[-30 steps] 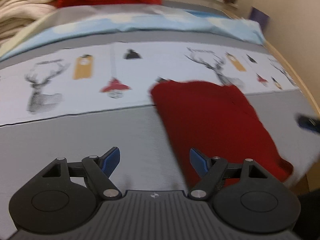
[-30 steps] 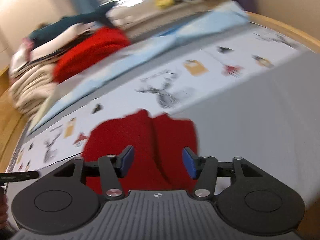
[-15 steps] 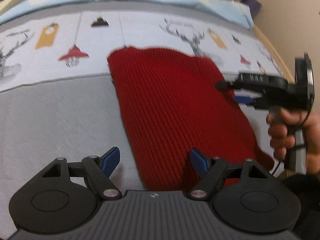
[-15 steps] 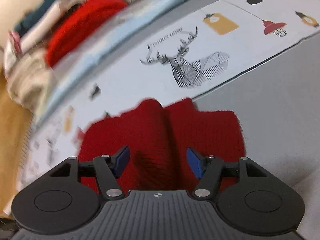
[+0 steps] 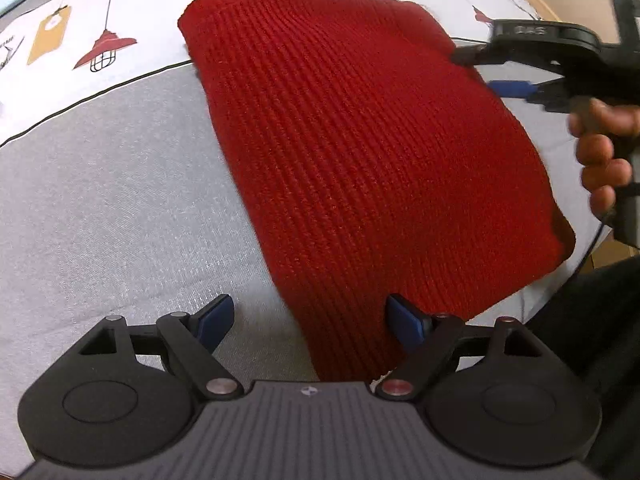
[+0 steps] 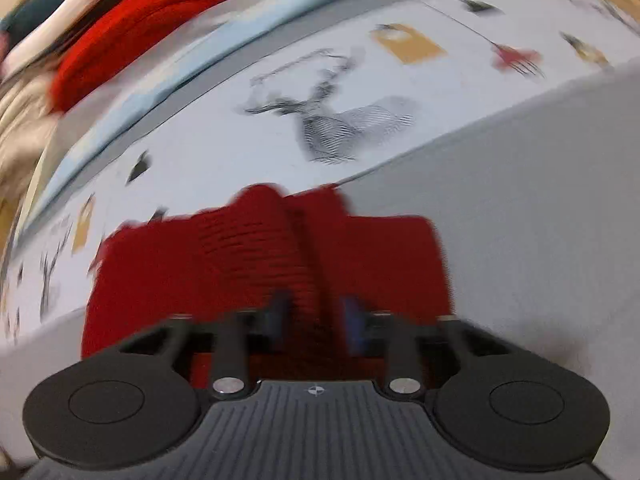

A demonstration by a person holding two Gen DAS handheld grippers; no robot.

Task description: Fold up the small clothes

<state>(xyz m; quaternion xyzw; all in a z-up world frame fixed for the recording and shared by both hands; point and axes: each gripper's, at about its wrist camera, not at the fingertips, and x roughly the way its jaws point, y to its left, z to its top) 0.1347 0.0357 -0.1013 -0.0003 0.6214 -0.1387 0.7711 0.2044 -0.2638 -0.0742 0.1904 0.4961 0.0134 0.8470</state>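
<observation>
A dark red knitted garment (image 5: 360, 152) lies flat on the bed cover. My left gripper (image 5: 308, 322) is open, low over the garment's near left edge, which runs between its blue pads. My right gripper (image 6: 316, 320) has its jaws closing around a raised fold of the same garment (image 6: 280, 248); the view is blurred. In the left wrist view the right gripper (image 5: 480, 72) reaches in at the garment's far right edge, held by a hand (image 5: 604, 160).
The bed cover is grey (image 5: 100, 200) with a white band printed with deer and lamps (image 6: 340, 120). A pile of folded clothes, one bright red (image 6: 132, 36), lies at the far left of the bed. The bed's edge is at the right (image 5: 608, 248).
Both grippers came down closer to the red garment. The right gripper's jaws went from wide open to narrowed around a fold. The left gripper stayed open.
</observation>
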